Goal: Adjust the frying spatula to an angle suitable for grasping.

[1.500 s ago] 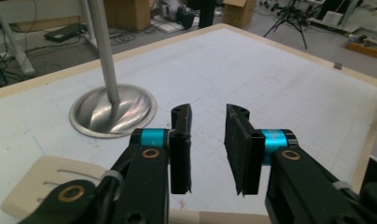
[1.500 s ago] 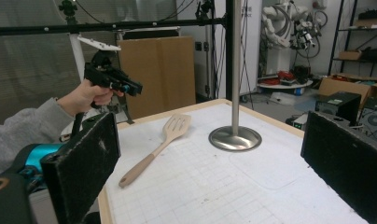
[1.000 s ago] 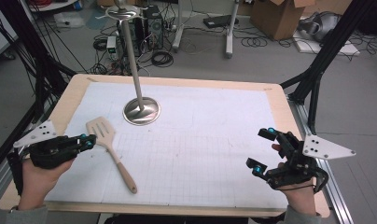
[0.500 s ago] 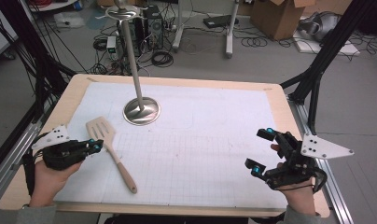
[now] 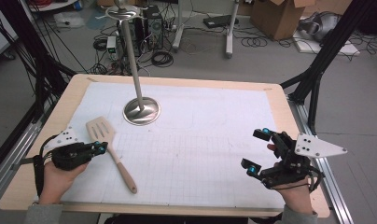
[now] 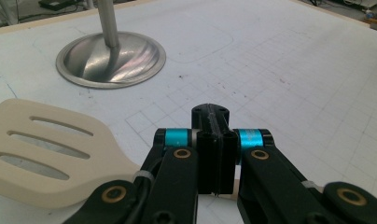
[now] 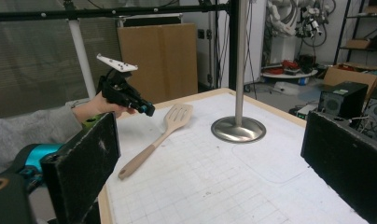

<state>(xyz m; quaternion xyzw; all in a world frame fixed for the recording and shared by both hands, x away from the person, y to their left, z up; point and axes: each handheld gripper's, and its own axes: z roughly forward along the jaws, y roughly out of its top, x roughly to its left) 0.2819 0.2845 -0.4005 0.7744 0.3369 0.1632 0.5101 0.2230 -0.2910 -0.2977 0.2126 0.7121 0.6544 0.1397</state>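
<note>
1. Two handheld grippers show in the high view over a wooden worktop [image 5: 79, 84] covered by a white gridded sheet [image 5: 200, 135]. The left gripper [image 5: 101, 148] is held low at the near left, its jaws pressed together with nothing between them, their tips just beside the neck of a pale wooden slotted spatula [image 5: 110, 150]. The spatula lies flat on the sheet, blade toward the far side, handle running toward the near edge. A metal stand [image 5: 141, 110], with a round base and an upright pole, sits beyond the blade. The right gripper [image 5: 256, 150] is held at the near right, well apart from the spatula, jaws spread wide and empty, a grey three-cornered plate on top.

2. From the left gripper view, the left gripper [image 6: 213, 140] has its jaws clenched on each other, holding nothing. The spatula [image 6: 51, 158] blade lies at the left just beside them, three slots showing. The stand [image 6: 110, 58] base rests farther off on the sheet [image 6: 294, 74].

3. From the right gripper view, two wide-apart black jaws frame the scene. The spatula [image 7: 158, 137] lies on the sheet [image 7: 233, 186], the stand [image 7: 238, 128] is to its right, and the left gripper [image 7: 148, 111] hovers near the blade, held by a hand [image 7: 95, 108] in a grey sleeve.
</note>
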